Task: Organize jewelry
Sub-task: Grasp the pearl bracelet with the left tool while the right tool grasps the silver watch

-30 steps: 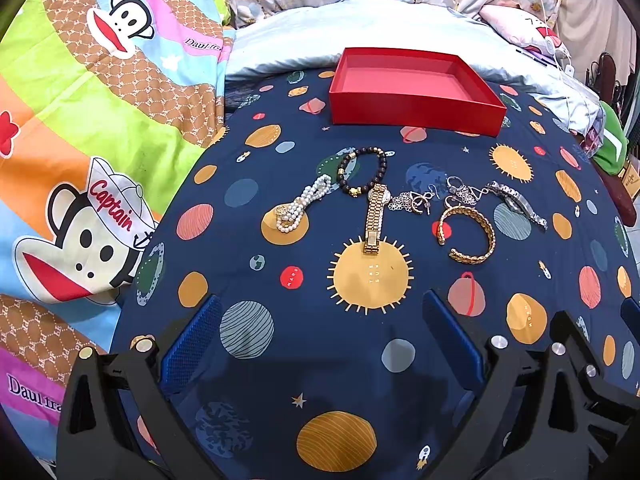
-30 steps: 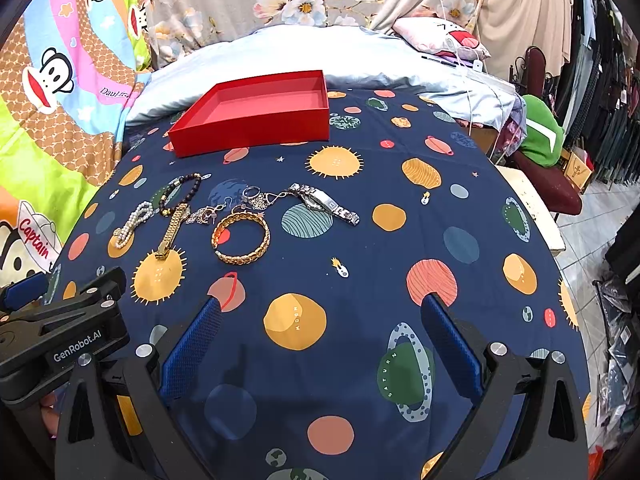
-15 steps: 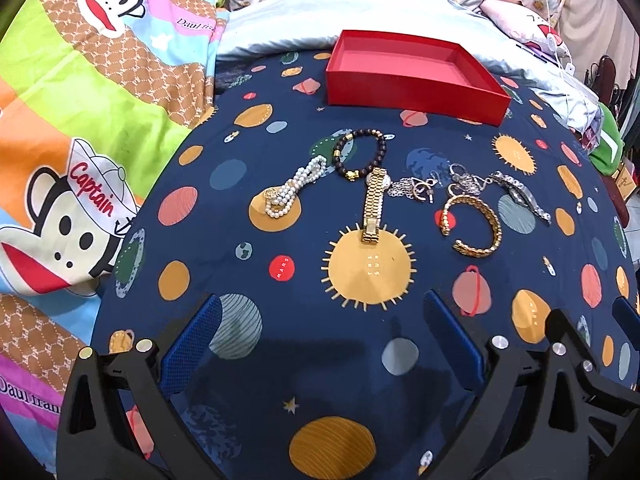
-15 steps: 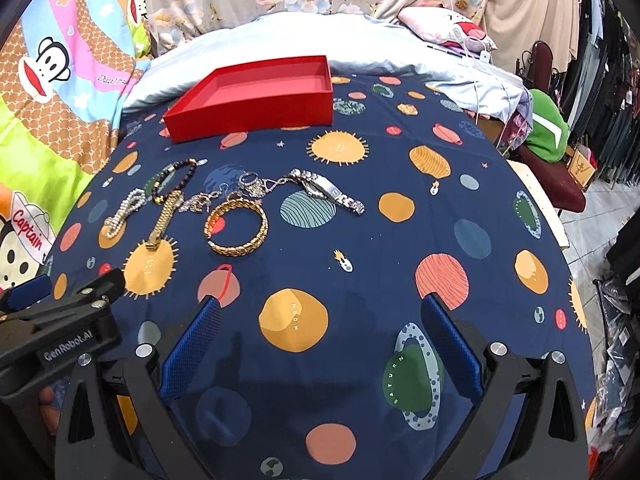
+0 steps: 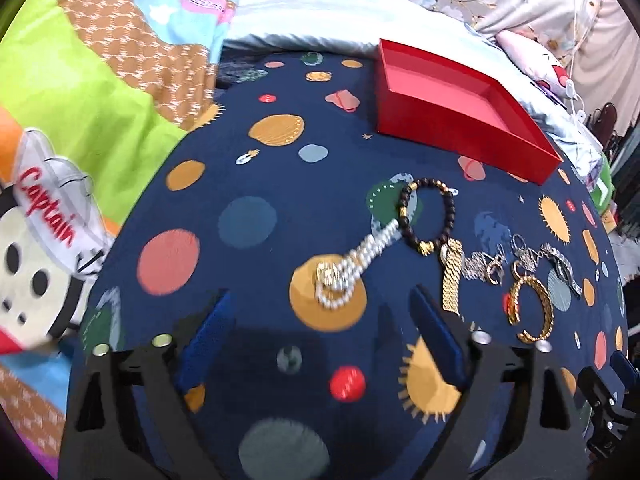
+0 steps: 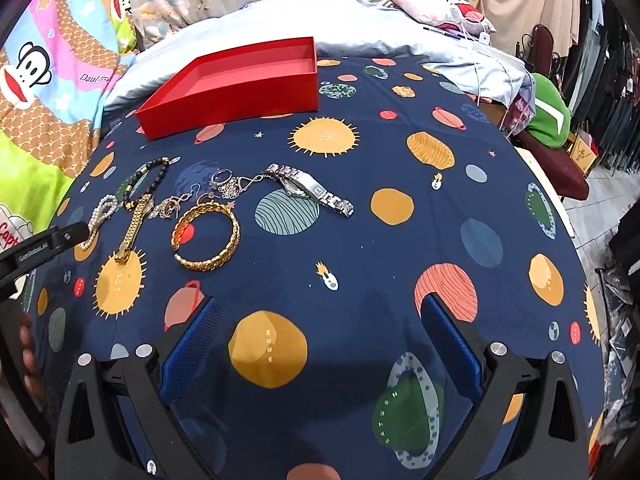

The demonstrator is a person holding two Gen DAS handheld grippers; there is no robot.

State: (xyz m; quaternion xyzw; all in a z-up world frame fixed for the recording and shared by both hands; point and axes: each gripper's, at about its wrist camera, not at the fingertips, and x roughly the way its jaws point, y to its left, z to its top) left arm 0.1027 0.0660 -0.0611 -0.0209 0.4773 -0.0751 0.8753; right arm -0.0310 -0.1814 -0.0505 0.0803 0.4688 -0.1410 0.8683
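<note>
Both wide-open, empty grippers, left gripper (image 5: pixel 320 304) and right gripper (image 6: pixel 320 320), hover over a planet-print cloth (image 6: pixel 400 240) where a pearl bracelet (image 5: pixel 352 268) lies beside a "Captain" monkey blanket (image 5: pixel 48 208), near a red tray (image 6: pixel 240 80).

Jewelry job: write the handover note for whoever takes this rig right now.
Left claw: open, holding nothing, low over the pearl bracelet.
Right claw: open, holding nothing, over bare cloth short of the jewelry.
Red tray: at the far side, nothing in it.
On the cloth in a row: pearl bracelet, black bead bracelet, gold watch, tangled silver pieces, gold bangle, silver watch.
Done: nothing. Left: every piece.
</note>
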